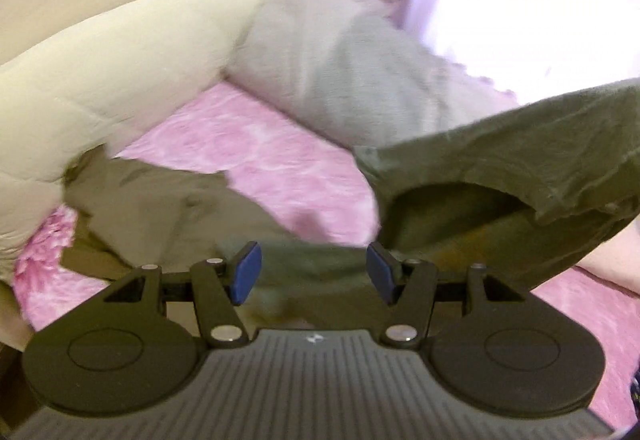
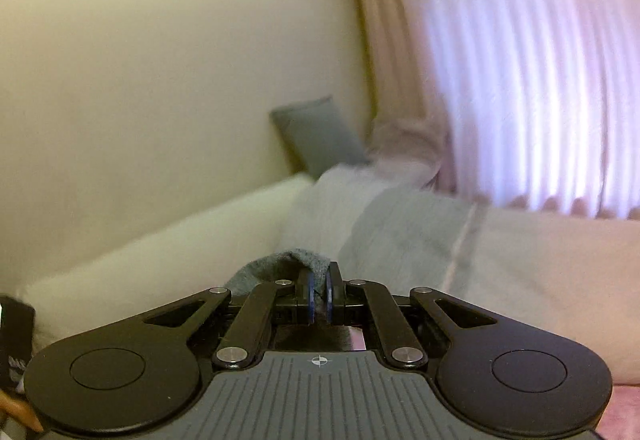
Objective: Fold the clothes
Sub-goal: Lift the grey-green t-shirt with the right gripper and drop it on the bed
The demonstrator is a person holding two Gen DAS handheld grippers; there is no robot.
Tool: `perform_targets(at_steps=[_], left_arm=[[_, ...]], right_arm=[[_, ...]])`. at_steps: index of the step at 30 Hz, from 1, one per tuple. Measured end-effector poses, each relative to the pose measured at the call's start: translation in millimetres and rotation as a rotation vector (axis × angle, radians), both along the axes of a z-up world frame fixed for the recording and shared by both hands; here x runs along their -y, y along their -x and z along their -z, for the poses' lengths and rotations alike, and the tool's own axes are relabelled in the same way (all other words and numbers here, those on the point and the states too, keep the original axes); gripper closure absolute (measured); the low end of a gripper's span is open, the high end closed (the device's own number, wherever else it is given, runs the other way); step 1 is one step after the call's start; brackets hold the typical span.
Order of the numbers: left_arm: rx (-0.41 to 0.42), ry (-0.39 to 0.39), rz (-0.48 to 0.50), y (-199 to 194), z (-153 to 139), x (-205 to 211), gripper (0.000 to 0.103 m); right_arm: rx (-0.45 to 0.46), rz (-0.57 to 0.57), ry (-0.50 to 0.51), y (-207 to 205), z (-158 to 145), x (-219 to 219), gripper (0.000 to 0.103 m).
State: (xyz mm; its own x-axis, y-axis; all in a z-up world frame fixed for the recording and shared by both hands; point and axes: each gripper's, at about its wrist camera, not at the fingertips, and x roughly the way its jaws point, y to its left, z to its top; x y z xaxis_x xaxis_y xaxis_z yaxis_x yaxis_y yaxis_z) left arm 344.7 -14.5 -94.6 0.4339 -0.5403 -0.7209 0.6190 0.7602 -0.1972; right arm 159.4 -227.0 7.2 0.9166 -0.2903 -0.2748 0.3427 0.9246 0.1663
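An olive-green garment (image 1: 168, 208) lies crumpled on the pink bedspread (image 1: 256, 144) in the left wrist view. Its right part (image 1: 512, 168), with a sleeve opening, hangs lifted off the bed toward the right edge. My left gripper (image 1: 315, 272) hovers above the garment's middle, open, its blue pads (image 1: 248, 272) wide apart with nothing pressed between them. In the right wrist view my right gripper (image 2: 319, 288) is raised and points almost level toward the wall. It is shut on a bunched fold of grey-green fabric (image 2: 280, 268). What hangs below that fold is hidden.
A grey pillow (image 1: 320, 80) and a cream bolster (image 1: 120, 72) line the far side of the bed against a cream wall (image 2: 160, 60). A pale pink curtain (image 2: 520, 60) hangs at the right. A small grey cushion (image 2: 316, 132) leans in the corner.
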Motion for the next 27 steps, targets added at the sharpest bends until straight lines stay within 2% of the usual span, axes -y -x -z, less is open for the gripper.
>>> perform_targets(at_steps=[4, 11, 13, 14, 15, 16, 17, 18, 21, 25, 27], left_arm=[[0.0, 0.031, 0.093, 70.6, -13.8, 29.7, 0.049], [-0.045, 0.058, 0.268, 197.4, -9.8, 89.7, 0.049], [-0.05, 0.054, 0.322, 231.3, -7.8, 105.1, 0.049], [-0.051, 0.05, 0.347, 247.7, -7.8, 111.4, 0.049], [-0.055, 0.041, 0.371, 261.1, -6.6, 117.8, 0.049], [-0.057, 0.033, 0.395, 273.0, -5.4, 123.5, 0.049], [-0.058, 0.026, 0.416, 281.5, -4.5, 127.3, 0.049], [-0.058, 0.018, 0.438, 290.0, -3.6, 131.2, 0.049], [-0.058, -0.009, 0.502, 312.6, -1.7, 142.2, 0.049], [-0.042, -0.054, 0.593, 335.1, -1.8, 152.6, 0.049], [-0.032, -0.079, 0.642, 345.8, -2.2, 157.1, 0.049]], right_arm=[[0.012, 0.103, 0.002, 84.0, -24.6, 17.0, 0.099], [-0.012, 0.276, 0.05, 233.1, -49.5, 52.4, 0.099], [-0.066, 0.367, 0.052, 271.8, -49.2, 60.8, 0.099], [-0.144, 0.431, 0.036, 287.0, -44.4, 70.0, 0.099], [-0.237, 0.491, 0.007, 298.8, -35.8, 80.2, 0.096], [-0.326, 0.543, -0.025, 309.7, -26.2, 89.8, 0.083], [-0.377, 0.594, -0.052, 325.2, -16.0, 96.7, 0.055], [-0.403, 0.644, -0.076, 343.6, -5.4, 102.1, 0.039], [-0.47, 0.725, -0.151, 402.3, 20.5, 99.9, 0.039], [-0.505, 0.8, -0.253, 458.8, 49.5, 78.6, 0.039], [-0.523, 0.834, -0.297, 473.8, 62.2, 62.8, 0.039]])
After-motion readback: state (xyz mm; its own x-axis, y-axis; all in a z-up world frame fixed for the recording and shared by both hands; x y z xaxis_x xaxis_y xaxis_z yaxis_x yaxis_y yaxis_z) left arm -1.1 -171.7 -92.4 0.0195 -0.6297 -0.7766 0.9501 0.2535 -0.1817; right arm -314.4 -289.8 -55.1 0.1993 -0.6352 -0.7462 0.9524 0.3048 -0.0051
